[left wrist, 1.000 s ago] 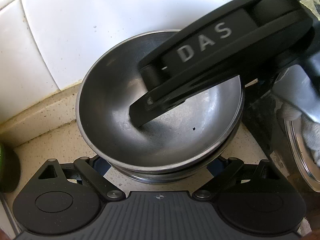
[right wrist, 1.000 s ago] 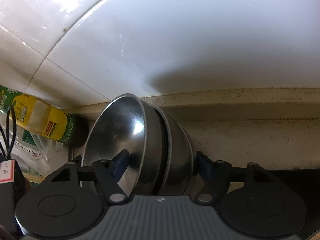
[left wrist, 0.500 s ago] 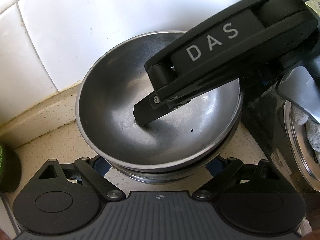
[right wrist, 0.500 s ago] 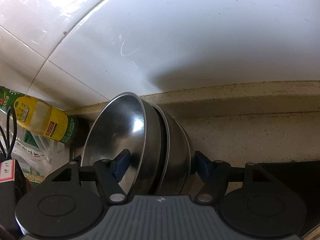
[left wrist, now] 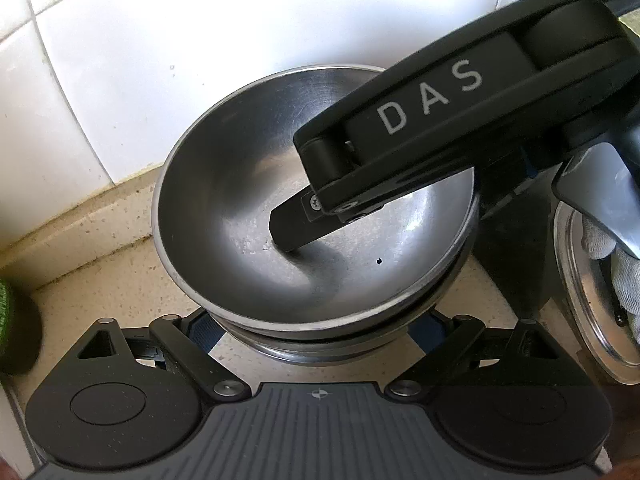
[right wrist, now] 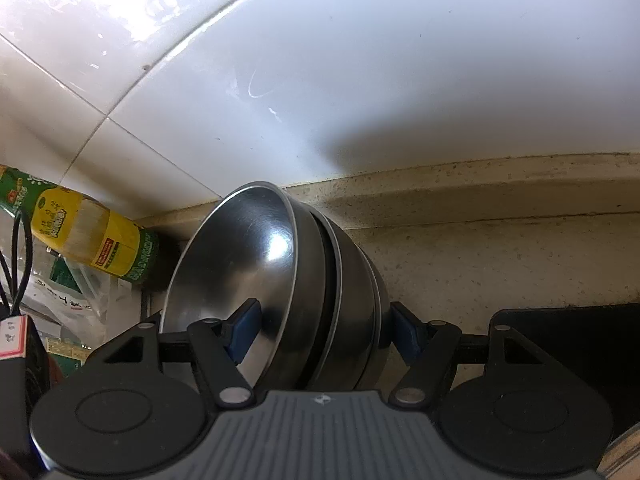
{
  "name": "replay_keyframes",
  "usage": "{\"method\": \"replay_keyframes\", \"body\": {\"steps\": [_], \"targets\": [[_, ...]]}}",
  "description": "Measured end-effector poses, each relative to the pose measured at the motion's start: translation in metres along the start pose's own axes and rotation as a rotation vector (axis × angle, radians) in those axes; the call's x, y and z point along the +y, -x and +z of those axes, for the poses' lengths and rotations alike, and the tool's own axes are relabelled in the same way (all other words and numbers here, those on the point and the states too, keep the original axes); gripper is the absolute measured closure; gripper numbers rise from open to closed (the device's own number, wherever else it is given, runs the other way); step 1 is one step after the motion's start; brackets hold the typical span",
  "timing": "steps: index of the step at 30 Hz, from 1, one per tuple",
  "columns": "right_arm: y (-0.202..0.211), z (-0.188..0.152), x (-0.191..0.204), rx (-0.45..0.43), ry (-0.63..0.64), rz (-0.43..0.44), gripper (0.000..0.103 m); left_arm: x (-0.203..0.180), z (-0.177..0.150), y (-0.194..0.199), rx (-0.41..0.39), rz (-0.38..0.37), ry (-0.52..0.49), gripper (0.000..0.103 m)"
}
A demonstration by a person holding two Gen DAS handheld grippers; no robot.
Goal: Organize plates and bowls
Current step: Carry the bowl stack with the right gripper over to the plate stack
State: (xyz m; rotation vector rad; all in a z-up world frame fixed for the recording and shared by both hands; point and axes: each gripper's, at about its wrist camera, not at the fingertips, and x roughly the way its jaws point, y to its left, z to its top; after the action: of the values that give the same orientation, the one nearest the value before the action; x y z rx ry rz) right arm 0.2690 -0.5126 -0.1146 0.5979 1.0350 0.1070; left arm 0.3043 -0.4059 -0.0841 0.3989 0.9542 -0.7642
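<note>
A stack of steel bowls (left wrist: 240,216) sits on the beige counter against the white tiled wall. My left gripper (left wrist: 316,330) is open, its blue pads on either side of the stack's near bottom edge, partly hidden under the rims. My right gripper (right wrist: 324,328) is open and straddles the stack's wall. One of its pads (right wrist: 244,326) is inside the top bowl (right wrist: 240,264) and the other pad (right wrist: 406,334) is outside the lowest bowl. In the left wrist view its inner finger (left wrist: 292,230) rests near the middle of the top bowl's bottom.
A steel plate (left wrist: 592,340) lies on the counter to the right of the bowls, under a gloved hand (left wrist: 616,272). A yellow-green bottle (right wrist: 92,240) and plastic bags stand left of the stack. The tiled wall (right wrist: 360,80) is close behind. A dark surface (right wrist: 560,340) lies at the right.
In the left wrist view the right gripper has drawn back a little toward the upper right, its finger still in the top bowl. The bowls have not moved.
</note>
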Motion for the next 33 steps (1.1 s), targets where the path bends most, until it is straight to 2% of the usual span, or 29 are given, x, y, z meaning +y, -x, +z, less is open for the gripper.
{"method": "replay_keyframes", "body": {"steps": [21, 33], "targets": [[0.035, -0.005, 0.01, -0.047, 0.021, -0.006, 0.016, -0.005, -0.017, 0.021, -0.045, 0.008, -0.024, 0.008], [0.07, -0.02, 0.039, -0.085, 0.066, 0.001, 0.016, -0.009, -0.035, 0.06, -0.093, 0.035, -0.027, 0.008]]}}
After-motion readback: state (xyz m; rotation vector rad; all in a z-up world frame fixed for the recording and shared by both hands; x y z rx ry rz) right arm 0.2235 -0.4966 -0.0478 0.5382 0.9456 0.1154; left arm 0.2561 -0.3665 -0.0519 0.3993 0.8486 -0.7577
